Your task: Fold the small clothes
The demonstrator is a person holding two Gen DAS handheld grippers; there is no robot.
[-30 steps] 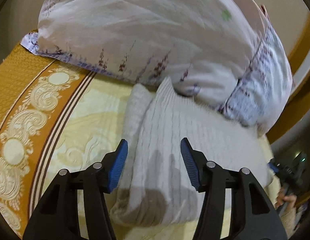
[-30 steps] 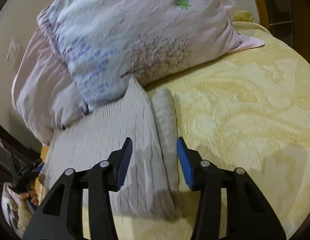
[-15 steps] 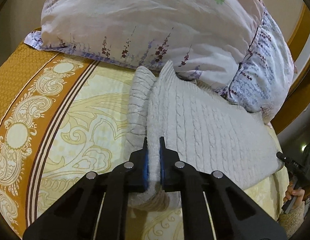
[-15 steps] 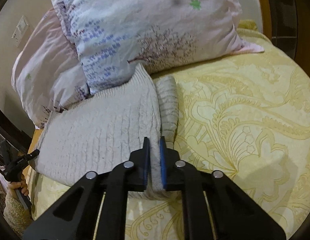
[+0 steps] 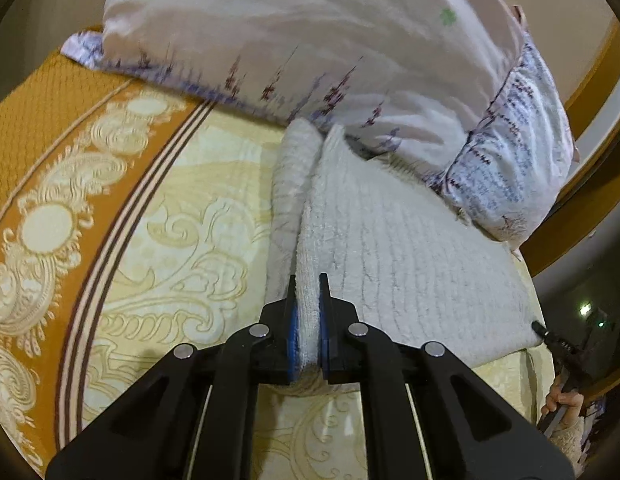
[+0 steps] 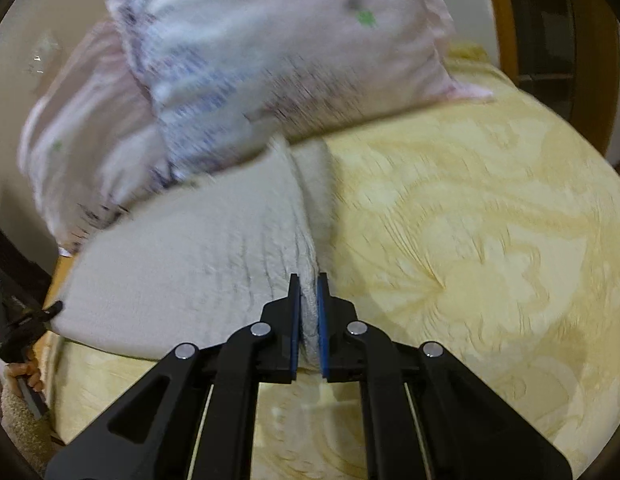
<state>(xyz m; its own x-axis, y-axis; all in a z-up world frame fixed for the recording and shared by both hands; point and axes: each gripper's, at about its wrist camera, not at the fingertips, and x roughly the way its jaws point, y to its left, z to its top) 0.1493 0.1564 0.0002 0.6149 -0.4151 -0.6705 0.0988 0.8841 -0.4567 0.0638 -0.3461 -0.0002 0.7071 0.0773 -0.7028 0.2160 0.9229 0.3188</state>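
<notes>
A cream cable-knit sweater (image 5: 410,252) lies on the yellow patterned bedspread (image 5: 158,232), its far edge against the pillows. My left gripper (image 5: 308,280) is shut on the sweater's near left corner, with knit bunched between the blue pads. A folded sleeve (image 5: 290,184) runs along that left side. In the right wrist view the same sweater (image 6: 182,264) spreads to the left, and my right gripper (image 6: 309,280) is shut on its near right corner, beside the other folded sleeve (image 6: 318,184). The cloth rises slightly at both grips.
Two floral pillows (image 5: 310,40) (image 6: 250,60) lie just behind the sweater. An orange patterned border (image 5: 42,184) runs along the bed's left side. A wooden headboard (image 6: 550,40) curves at the right. A person's hand (image 5: 562,400) holds the other gripper's handle at the bed's edge.
Both grippers went from open above the sweater's near corners to shut on them. Since then both have pushed a little towards the pillows, with the held edge lifted.
</notes>
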